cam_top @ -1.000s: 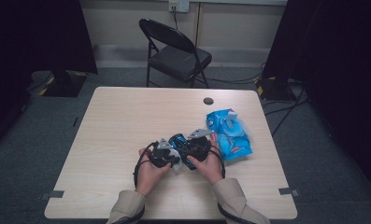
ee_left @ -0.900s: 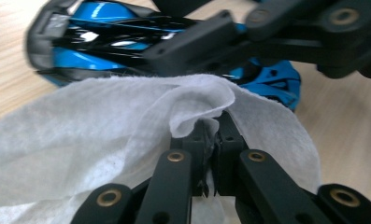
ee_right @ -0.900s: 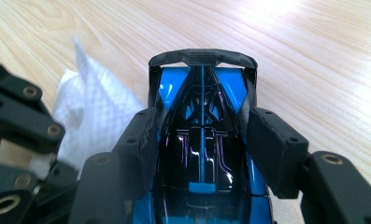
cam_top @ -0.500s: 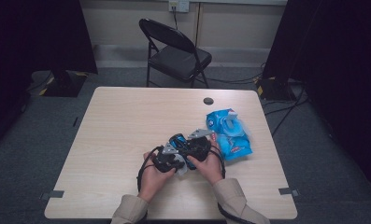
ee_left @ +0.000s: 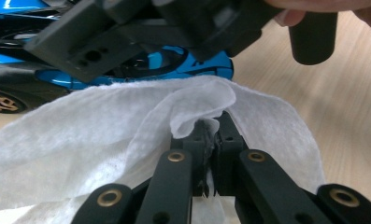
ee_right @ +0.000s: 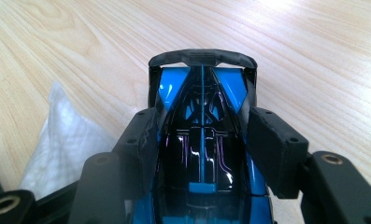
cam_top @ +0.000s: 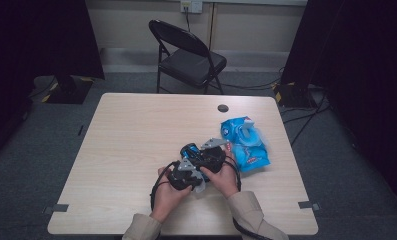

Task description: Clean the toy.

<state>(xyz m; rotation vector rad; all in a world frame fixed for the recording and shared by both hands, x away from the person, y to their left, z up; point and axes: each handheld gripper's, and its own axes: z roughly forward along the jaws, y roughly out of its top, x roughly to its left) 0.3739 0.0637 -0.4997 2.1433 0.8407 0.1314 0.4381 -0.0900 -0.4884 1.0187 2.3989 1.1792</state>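
Note:
A blue and black toy car (ee_right: 202, 154) sits between the jaws of my right gripper (ee_right: 202, 126), whose pads press on its sides; it is held just above the table (cam_top: 136, 130). My left gripper (ee_left: 214, 128) is shut on a fold of a white wipe (ee_left: 103, 135). The wipe lies up against the side of the car (ee_left: 183, 65). In the high view both hands meet near the table's front middle, with the car (cam_top: 190, 150) between the grippers and the wipe (cam_top: 200, 186) showing under the left one.
A blue packet of wipes (cam_top: 246, 145) lies on the table just right of the hands. A small black round disc (cam_top: 223, 108) sits near the far edge. A folding chair (cam_top: 188, 55) stands beyond the table.
My left hand has slid right with the wipe, closer to the car. The right hand and the car have stayed put.

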